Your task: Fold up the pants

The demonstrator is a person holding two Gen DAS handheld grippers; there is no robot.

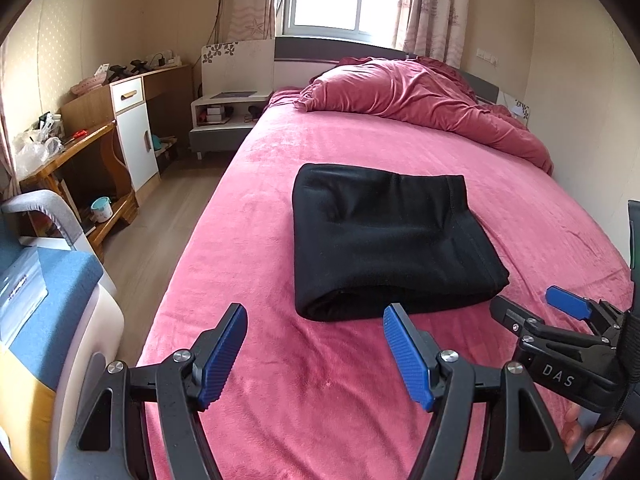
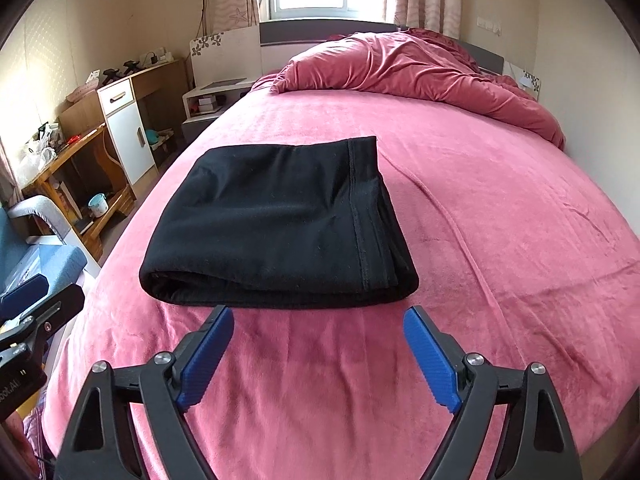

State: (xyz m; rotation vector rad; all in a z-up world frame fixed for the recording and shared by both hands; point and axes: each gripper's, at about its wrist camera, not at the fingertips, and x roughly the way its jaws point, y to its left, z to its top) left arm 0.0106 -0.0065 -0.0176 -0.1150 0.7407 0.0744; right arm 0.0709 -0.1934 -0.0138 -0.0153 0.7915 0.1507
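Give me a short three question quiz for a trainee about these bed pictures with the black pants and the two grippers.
1. True or false: the black pants lie folded on the pink bed cover.
2. The right gripper is: A open and empty, B shut on the pants, C shut on the cover.
3. What lies bunched at the head of the bed?

Key: 1 true. 2 A; the left gripper likewise. 3 a pink duvet.

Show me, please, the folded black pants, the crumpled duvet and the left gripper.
Folded black pants [image 2: 276, 224]: right wrist view, top layer.
Crumpled duvet [image 1: 416, 96]: left wrist view, middle of the heap.
Left gripper [image 1: 314, 354]: left wrist view, between open fingertips.
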